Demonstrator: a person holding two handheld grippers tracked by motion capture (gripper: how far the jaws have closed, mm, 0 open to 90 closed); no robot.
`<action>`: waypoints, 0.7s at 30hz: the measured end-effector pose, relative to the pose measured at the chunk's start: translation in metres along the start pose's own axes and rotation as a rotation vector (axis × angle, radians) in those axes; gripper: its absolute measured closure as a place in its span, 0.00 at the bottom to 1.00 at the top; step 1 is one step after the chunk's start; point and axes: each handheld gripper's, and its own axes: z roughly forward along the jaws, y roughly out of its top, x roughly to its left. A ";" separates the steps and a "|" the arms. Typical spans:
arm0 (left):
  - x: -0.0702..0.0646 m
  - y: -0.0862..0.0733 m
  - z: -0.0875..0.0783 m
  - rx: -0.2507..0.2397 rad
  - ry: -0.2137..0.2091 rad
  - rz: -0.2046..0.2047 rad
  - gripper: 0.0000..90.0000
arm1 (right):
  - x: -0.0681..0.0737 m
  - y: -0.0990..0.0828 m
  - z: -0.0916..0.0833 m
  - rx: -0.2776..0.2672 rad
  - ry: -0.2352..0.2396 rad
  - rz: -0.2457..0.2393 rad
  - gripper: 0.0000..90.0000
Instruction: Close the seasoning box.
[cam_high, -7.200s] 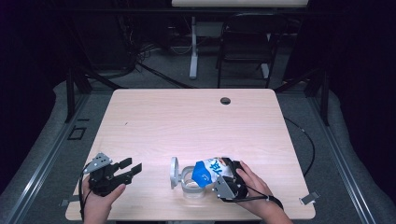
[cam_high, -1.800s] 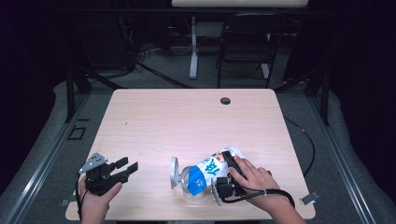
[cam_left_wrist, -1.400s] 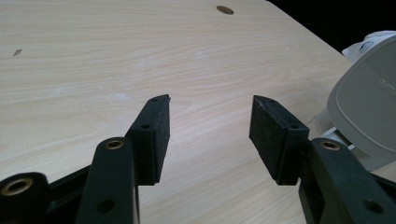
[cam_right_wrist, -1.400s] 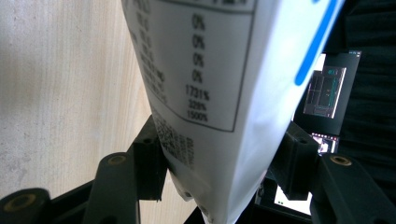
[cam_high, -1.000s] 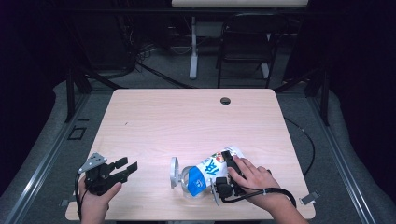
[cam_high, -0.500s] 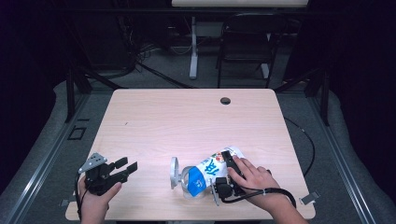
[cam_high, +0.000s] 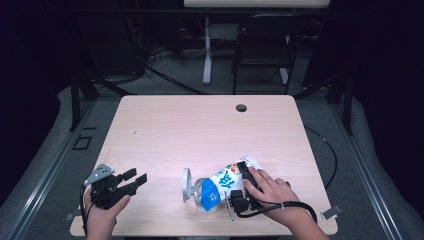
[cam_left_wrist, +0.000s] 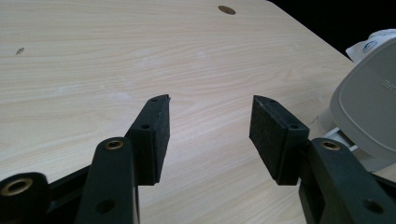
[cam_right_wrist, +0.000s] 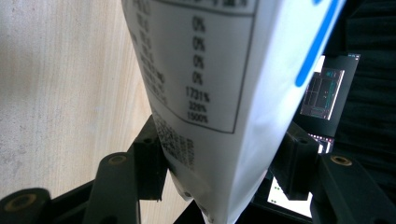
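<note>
A white and blue packet (cam_high: 226, 181) with a printed label lies slanted near the table's front edge. Its lower left end meets a clear container (cam_high: 202, 196) that has a round grey lid (cam_high: 186, 184) standing on edge. My right gripper (cam_high: 235, 184) sits under the person's right hand, its jaws on either side of the packet and pressing on it. In the right gripper view (cam_right_wrist: 224, 140) the packet's (cam_right_wrist: 219, 84) label hangs between the pads. My left gripper (cam_high: 136, 176) rests at the front left corner, open and holding nothing (cam_left_wrist: 210, 112). The grey lid (cam_left_wrist: 369, 107) lies to its right.
The light wooden table (cam_high: 200, 130) has a dark cable hole (cam_high: 241, 107) near its far edge. A chair (cam_high: 260, 50) and a white stand (cam_high: 206, 55) are on the floor behind the table. A cable (cam_high: 327, 150) runs off the right edge.
Over the last second nothing has moved. Since the oldest frame the right hand has tilted the packet up to the right, and the left gripper has shifted slightly left.
</note>
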 end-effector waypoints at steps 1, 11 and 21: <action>0.000 0.000 0.000 0.000 0.000 0.000 0.54 | 0.000 0.000 0.000 0.000 0.001 0.001 0.50; 0.000 0.000 0.000 -0.005 0.002 -0.001 0.54 | -0.001 0.001 0.000 0.005 -0.002 -0.012 0.50; 0.001 0.000 0.000 -0.006 0.004 -0.005 0.54 | -0.002 0.002 -0.001 0.017 -0.001 -0.028 0.50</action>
